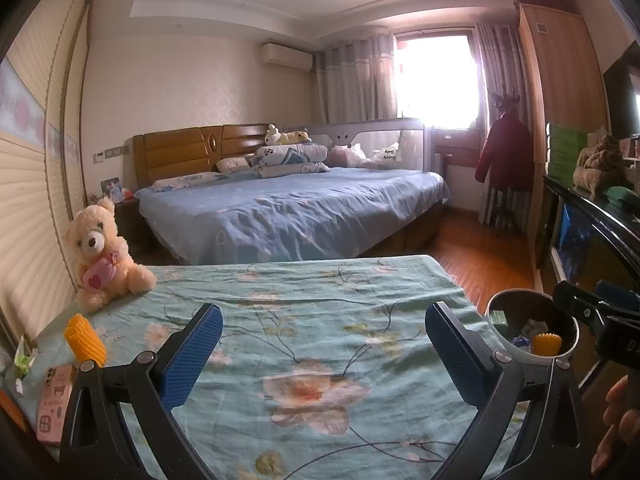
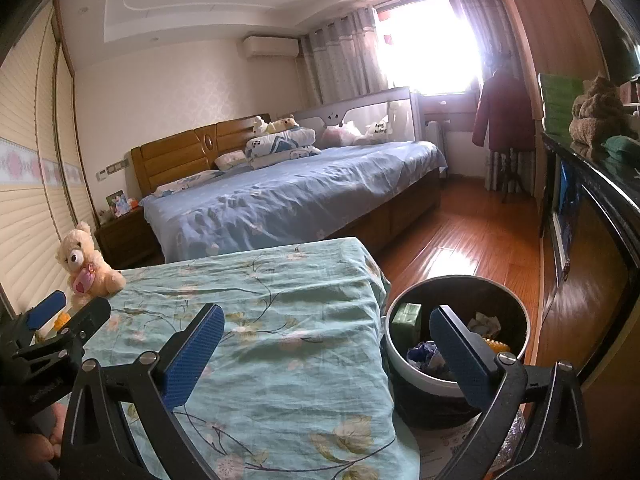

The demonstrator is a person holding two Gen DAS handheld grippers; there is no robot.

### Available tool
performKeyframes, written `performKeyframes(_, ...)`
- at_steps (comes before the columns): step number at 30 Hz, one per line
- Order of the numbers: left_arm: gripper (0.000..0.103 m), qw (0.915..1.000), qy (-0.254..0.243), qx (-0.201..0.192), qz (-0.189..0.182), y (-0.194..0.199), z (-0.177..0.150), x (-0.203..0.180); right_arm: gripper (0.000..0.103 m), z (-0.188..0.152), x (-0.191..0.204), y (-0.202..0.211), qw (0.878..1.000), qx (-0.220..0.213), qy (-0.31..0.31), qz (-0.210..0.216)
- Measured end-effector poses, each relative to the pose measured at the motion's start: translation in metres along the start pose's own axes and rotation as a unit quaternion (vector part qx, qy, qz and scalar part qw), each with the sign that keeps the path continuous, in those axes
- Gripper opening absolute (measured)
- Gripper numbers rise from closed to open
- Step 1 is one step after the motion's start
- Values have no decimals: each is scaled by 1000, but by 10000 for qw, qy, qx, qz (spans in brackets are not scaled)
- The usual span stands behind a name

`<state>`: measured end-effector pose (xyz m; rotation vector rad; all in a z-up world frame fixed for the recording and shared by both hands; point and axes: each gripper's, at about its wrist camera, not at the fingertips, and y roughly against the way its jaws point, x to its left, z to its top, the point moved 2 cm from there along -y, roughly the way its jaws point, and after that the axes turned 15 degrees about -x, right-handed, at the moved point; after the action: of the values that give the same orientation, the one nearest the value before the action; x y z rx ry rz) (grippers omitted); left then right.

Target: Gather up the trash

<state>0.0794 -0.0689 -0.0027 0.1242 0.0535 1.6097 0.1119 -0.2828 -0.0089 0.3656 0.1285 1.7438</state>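
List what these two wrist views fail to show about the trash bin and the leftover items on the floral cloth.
- Trash bin contents: right view, partly behind a gripper finger; left view too small.
- Green wrapper: left view, blurred by the fisheye edge.
- Pink phone: left view, partly behind the left gripper frame.
- Yellow ribbed object: what it is cannot be told.

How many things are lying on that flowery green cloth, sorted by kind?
Teddy bear: 1
Yellow ridged piece: 1
Green wrapper: 1
Pink phone: 1
Total: 4

A second yellow ridged piece is already in the bin, so it is not counted.
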Motion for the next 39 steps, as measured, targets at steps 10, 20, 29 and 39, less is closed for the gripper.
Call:
performKeyframes(10, 102, 10000, 15, -15, -33, 0, 1, 1, 103, 0, 1, 0, 10000, -3, 10, 1)
performKeyframes(20, 102, 10000, 15, -10, -42, 0, 1, 2, 103, 1, 1, 0, 10000, 6, 14, 8)
performKeyframes(29, 102, 10000, 23, 6, -65, -1, 1, 3, 103, 1, 8, 1, 10000, 40, 16, 37)
performKeyframes(39, 102, 10000, 28, 19, -76, -1, 1, 5, 103, 2, 10, 1, 10000, 45, 18, 49)
